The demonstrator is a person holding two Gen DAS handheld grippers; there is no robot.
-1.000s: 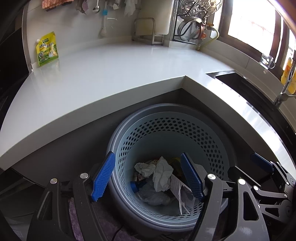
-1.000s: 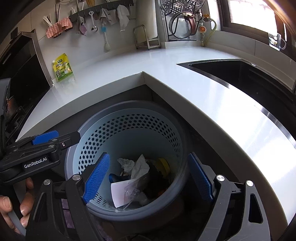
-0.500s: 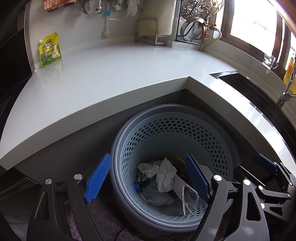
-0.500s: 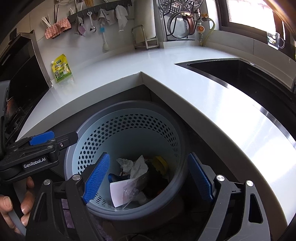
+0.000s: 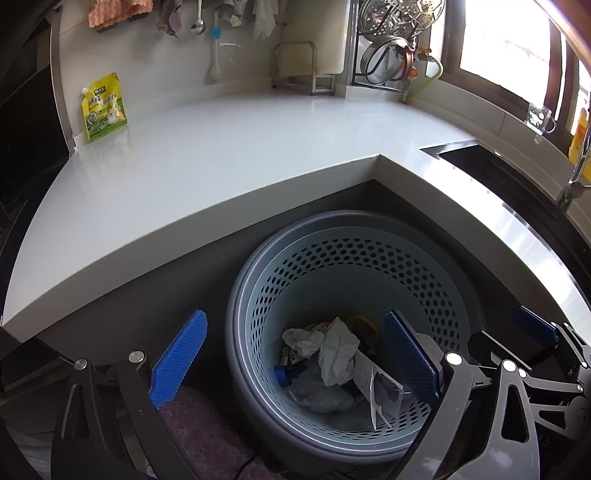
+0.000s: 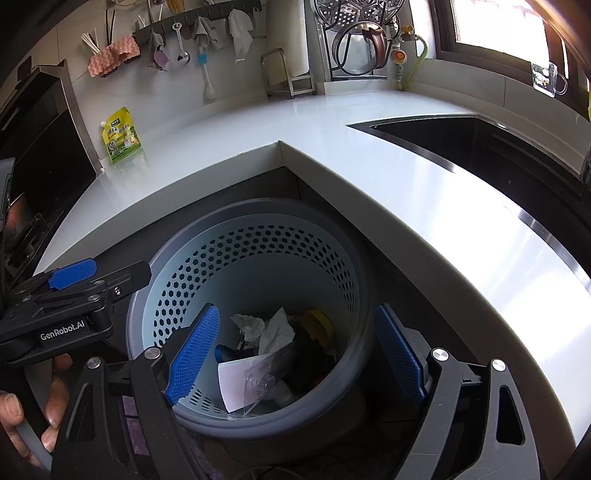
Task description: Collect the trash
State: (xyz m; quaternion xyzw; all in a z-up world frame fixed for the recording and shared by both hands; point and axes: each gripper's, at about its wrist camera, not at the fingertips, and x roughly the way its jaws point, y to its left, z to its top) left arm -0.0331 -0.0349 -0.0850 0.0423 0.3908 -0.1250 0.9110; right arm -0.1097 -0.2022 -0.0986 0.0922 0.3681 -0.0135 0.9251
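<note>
Both claws, the left claw (image 5: pixel 291 363) and right claw (image 6: pixel 295 354), hang wide open and empty, having drifted slightly back from the trash bin (image 5: pixel 255 295) beneath the counter's (image 5: pixel 221 155) inner corner; its trash (image 5: pixel 338 354) suggests collecting is finishing.

Home kitchen. White L-shaped surface (image 5: pixel 229 155) w/ sink (image 6: pixel 480 147) set into it, tap (image 5: pixel 576 166) beside. Wall rail (image 6: pixel 195 16) w/ ladle, brush, cloths, sponge. Steamer rack & kettle (image 6: pixel 365 44) in corner, yellow-green refill pouch (image 5: pixel 103 107) against backsplash, perforated trash bin (image 5: pixel 351 251) on floor below surface corner.
</note>
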